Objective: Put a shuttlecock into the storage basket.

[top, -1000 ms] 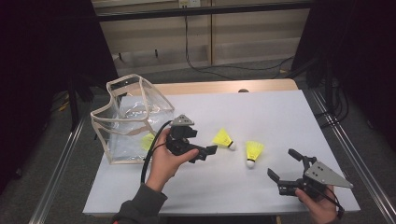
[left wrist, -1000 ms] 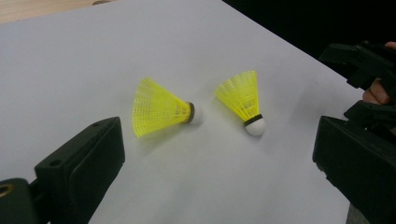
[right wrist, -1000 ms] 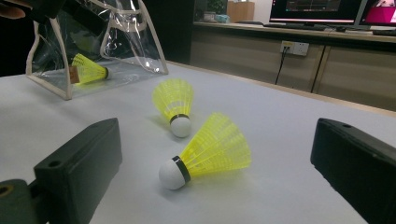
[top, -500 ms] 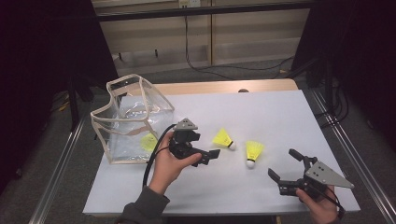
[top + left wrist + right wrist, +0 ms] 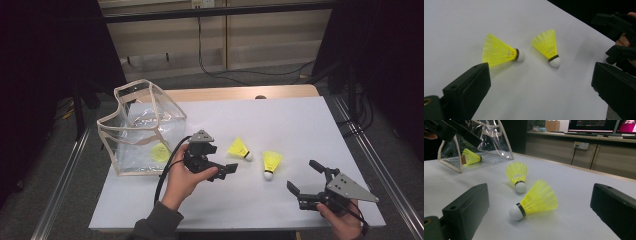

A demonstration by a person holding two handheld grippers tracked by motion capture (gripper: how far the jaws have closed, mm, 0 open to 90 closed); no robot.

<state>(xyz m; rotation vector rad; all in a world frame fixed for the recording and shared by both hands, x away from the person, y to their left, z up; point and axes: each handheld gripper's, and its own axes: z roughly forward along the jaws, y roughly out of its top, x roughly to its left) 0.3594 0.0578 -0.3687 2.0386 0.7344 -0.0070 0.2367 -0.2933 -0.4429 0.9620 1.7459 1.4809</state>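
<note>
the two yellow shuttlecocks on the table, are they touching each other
Apart: the left gripper view shows bare table between the left shuttlecock and the right shuttlecock.

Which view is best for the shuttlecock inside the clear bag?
The right gripper view: the bagged shuttlecock lies on its side behind the clear bag wall, its skirt and dark band plain to see. The high view gives a small yellow patch through the bag's wall. The left gripper view faces the two loose shuttlecocks on the table instead.

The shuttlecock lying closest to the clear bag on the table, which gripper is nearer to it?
Left. The left gripper sits just short of that shuttlecock, open toward it. The right gripper is farther off at the table's near right, past the other shuttlecock.
</note>
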